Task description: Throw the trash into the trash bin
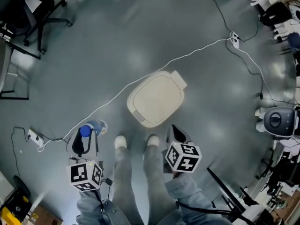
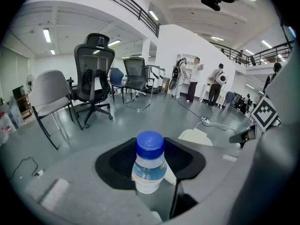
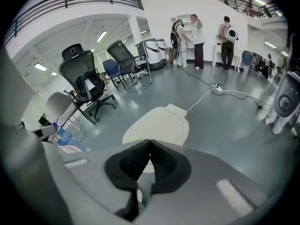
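The cream trash bin stands on the grey floor with its lid down, just in front of the person's shoes. A clear plastic bottle with a blue cap is held in my left gripper, left of the bin. In the left gripper view the bottle stands upright between the black pads, and the bin shows beyond it. My right gripper hangs at the bin's near right corner, shut and empty. In the right gripper view its pads meet in front of the bin.
A white cable runs across the floor past the bin to a power strip. Office chairs stand at the far left. A round white and grey machine sits at the right. People stand far off.
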Demonstrator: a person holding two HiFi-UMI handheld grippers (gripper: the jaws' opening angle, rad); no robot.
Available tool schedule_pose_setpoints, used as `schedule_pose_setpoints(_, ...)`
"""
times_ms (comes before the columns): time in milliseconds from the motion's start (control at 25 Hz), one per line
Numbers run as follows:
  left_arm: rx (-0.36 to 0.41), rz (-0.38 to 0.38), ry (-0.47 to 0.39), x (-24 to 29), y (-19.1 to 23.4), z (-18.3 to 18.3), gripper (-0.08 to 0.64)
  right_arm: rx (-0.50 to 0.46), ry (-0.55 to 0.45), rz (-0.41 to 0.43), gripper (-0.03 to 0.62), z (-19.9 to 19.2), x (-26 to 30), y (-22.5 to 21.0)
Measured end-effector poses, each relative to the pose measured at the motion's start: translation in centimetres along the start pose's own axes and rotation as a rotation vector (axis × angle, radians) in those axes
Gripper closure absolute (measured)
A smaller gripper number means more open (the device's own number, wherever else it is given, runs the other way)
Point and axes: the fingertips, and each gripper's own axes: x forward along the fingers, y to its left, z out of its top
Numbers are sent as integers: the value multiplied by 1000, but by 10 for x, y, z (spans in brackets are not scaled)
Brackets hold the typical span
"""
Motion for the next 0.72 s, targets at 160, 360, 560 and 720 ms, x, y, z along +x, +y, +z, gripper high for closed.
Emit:
schedule_pose_setpoints(160, 0, 28, 10, 0, 24, -7, 365, -25, 20, 19, 589, -6, 21, 19)
schedule_pose_setpoints(360, -7, 54, 14, 2, 54, -14, 365, -47, 38, 30, 589, -12, 49, 44)
schedule_pose_setpoints(560, -17, 69, 26, 4, 77, -24, 365, -70, 60, 39, 589, -20, 69, 66)
schedule_pose_setpoints(720, -18, 71, 34, 11, 91, -32, 365, -87, 77, 42, 589, -29, 84, 80)
